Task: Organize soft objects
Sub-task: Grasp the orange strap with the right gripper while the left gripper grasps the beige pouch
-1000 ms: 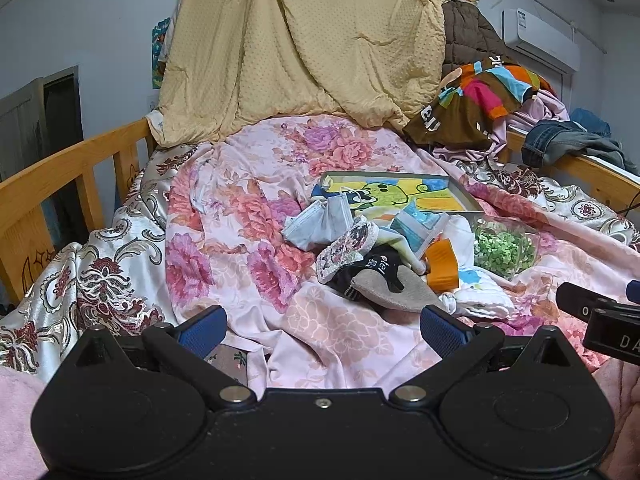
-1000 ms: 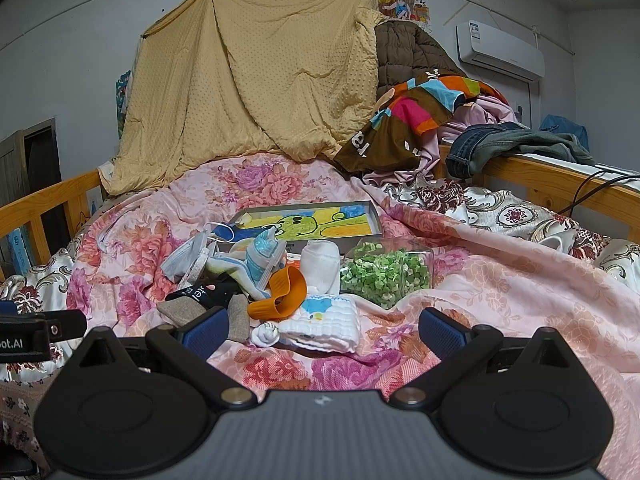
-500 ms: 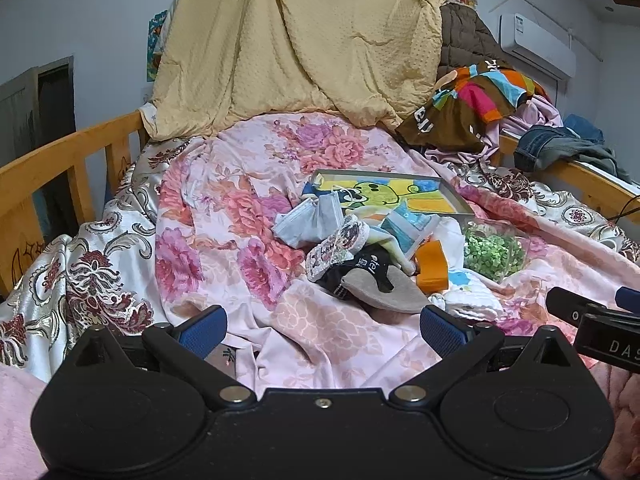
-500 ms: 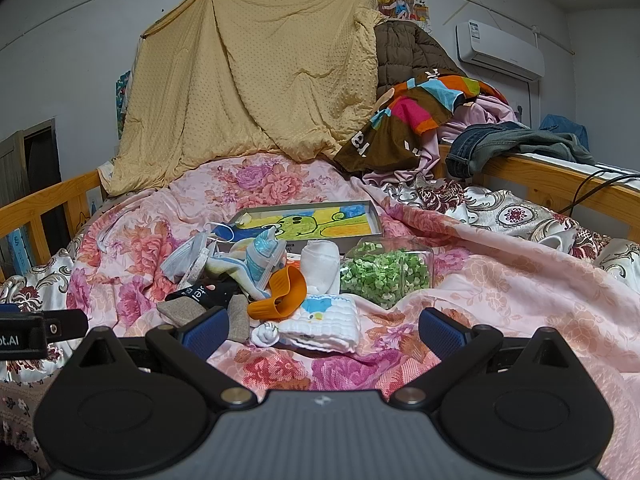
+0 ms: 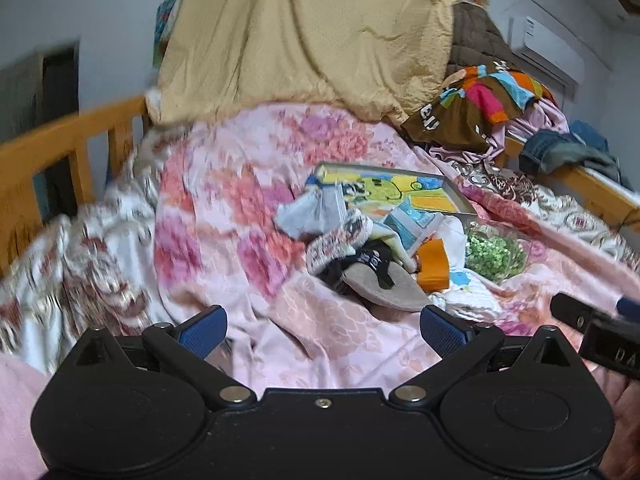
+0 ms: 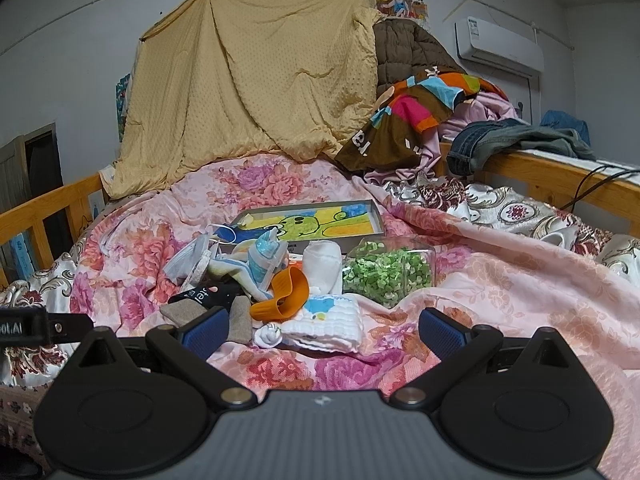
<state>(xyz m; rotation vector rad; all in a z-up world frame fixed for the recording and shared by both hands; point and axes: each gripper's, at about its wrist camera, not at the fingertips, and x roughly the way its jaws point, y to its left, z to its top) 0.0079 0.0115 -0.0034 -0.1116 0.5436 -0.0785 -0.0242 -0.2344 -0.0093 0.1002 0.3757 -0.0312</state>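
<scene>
A heap of small soft items lies mid-bed on the pink floral quilt (image 6: 500, 280). It holds a grey insole (image 5: 384, 288), a black sock (image 6: 208, 294), an orange piece (image 6: 286, 296), a folded white cloth (image 6: 328, 322), a rolled white sock (image 6: 322, 266) and a pale grey bundle (image 5: 312, 210). My left gripper (image 5: 323, 330) is open and empty, short of the heap. My right gripper (image 6: 322, 332) is open too, with the white cloth just beyond its fingers.
A shallow box with a cartoon picture (image 6: 312, 222) lies behind the heap. A clear bag of green bits (image 6: 386, 274) sits to its right. Wooden rails (image 6: 52, 208) line both sides. A tan blanket (image 6: 256, 80) and piled clothes (image 6: 420, 112) fill the back.
The left gripper's view has shifted left and slightly forward and is now blurred by motion. The right gripper and the heap have stayed put.
</scene>
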